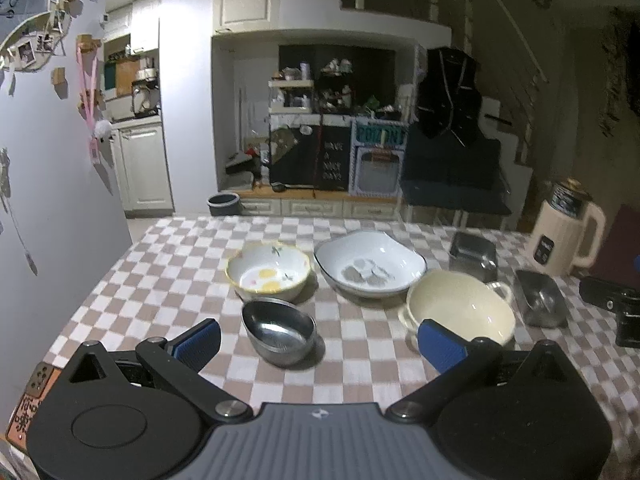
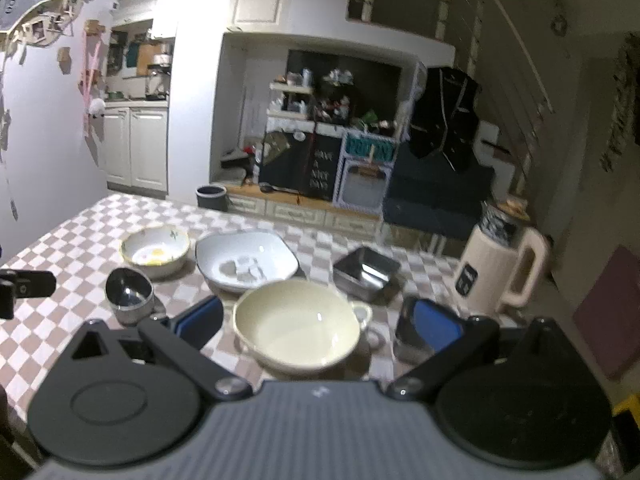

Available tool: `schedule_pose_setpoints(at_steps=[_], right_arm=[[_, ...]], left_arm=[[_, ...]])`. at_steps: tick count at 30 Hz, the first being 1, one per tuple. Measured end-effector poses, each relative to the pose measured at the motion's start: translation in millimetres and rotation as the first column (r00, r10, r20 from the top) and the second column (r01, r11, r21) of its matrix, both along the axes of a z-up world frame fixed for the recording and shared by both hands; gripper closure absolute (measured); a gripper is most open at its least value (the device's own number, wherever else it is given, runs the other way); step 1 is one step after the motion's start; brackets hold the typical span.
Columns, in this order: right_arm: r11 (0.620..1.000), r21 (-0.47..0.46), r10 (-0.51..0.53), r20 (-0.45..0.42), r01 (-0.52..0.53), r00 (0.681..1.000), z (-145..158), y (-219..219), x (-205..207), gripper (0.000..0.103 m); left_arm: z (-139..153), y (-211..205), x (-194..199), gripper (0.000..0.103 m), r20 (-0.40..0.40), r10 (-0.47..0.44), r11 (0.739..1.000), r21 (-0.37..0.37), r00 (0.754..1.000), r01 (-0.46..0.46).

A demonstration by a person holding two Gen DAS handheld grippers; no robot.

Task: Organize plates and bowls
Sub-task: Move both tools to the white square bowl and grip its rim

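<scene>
Several dishes stand on the checkered tablecloth [image 1: 168, 264]. A small steel bowl [image 1: 279, 332] sits just ahead of my left gripper [image 1: 320, 344], which is open and empty above the cloth. Behind it is a floral bowl with a yellow rim [image 1: 268, 276], a wide white bowl [image 1: 370, 270] and a cream two-handled bowl [image 1: 460, 312]. In the right wrist view my right gripper [image 2: 320, 324] is open and empty, its fingers either side of the cream bowl [image 2: 298, 326]. The steel bowl [image 2: 129, 294], floral bowl [image 2: 156, 250] and white bowl [image 2: 246, 264] lie to its left.
Two steel rectangular tins [image 1: 474, 254] [image 1: 540, 298] sit right of the bowls; one shows behind the cream bowl [image 2: 366, 272], the other by the right finger [image 2: 410, 338]. A cream kettle [image 2: 498, 266] stands at the right. The other gripper's black body [image 1: 616, 308] is at the right edge.
</scene>
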State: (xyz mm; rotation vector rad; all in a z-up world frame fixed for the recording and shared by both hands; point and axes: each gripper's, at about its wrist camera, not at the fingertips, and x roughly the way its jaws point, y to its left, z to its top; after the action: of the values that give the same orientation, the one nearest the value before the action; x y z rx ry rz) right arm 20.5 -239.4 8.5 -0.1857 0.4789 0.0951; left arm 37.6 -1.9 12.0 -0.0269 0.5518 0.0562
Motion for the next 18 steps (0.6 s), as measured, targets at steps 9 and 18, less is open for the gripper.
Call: schedule_pose_setpoints(at_steps=[9,18], right_arm=[[0.997,0.015,0.069,0.026,-0.069,0.997,10,2,50,0.0],[0.987,0.079,0.14,0.034,-0.142,0.99,15,-3,111,0.0]], left_arm=[[5,10,53,0.0,0.001,0.061,0.996,-0.066,0.998,-0.061],[-2,11,117,0.0,0.013,0.127,0.989,-0.071,0.992,-0.126]])
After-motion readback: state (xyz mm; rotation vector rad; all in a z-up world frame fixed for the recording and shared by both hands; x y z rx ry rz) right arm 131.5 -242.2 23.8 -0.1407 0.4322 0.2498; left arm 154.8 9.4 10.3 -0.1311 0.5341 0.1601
